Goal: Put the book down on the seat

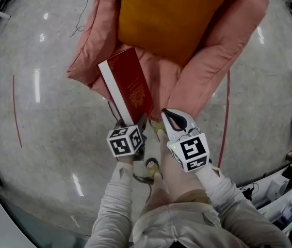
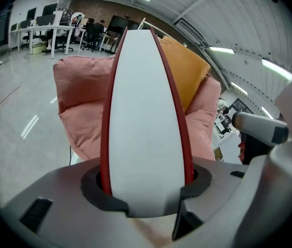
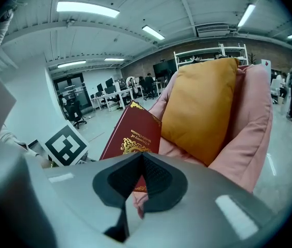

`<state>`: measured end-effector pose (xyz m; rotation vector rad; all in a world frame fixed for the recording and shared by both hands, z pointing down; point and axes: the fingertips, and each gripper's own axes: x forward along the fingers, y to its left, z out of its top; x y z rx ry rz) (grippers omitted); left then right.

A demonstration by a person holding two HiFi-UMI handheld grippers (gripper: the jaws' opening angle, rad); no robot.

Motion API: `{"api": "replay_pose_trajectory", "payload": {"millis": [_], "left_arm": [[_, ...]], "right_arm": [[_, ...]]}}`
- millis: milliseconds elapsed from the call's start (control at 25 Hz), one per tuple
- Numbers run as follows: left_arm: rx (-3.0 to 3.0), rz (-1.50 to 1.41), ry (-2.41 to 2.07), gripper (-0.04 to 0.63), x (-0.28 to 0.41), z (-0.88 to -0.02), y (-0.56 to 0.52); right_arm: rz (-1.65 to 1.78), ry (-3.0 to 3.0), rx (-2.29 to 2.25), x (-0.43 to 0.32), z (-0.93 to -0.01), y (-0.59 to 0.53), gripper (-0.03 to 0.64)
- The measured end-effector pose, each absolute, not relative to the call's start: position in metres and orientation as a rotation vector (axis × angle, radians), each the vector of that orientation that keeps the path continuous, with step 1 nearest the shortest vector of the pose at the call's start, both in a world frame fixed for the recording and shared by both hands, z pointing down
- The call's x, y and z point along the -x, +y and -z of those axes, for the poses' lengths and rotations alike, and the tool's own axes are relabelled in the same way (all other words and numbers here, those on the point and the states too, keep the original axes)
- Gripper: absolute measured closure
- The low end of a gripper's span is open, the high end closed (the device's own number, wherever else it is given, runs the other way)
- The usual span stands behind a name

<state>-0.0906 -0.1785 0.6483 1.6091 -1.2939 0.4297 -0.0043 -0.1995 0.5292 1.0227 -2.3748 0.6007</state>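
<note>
One red book (image 1: 128, 84) is clamped at its near end in the left hand-held gripper (image 1: 134, 124), with the page edges turned toward it. It is held tilted near the front of the pink armchair's seat (image 1: 162, 72), just ahead. Alongside, the right hand-held gripper (image 1: 173, 119) is noted closed and empty. The book is best carried forward, stopped short of the orange cushion (image 1: 172, 14), laid flat, and fully rested before the jaws are released.
</note>
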Motion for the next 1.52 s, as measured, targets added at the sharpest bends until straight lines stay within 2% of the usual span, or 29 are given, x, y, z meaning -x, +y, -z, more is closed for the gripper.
{"api": "replay_pose_trajectory", "payload": {"millis": [800, 1080, 1520], "left_arm": [[-1.439, -0.44, -1.135, 0.343, 0.062, -0.738, -0.215], [-1.444, -0.515, -1.238, 0.25, 0.089, -0.739, -0.217], [-1.373, -0.526, -1.292, 0.227, 0.116, -0.732, -0.191]], "right_arm": [[-0.663, -2.335, -1.045, -0.001, -0.566, -0.225, 0.617], [-0.663, -2.34, -1.045, 0.005, -0.564, -0.224, 0.617], [-0.646, -2.368, -1.021, 0.016, -0.549, -0.209, 0.617]]}}
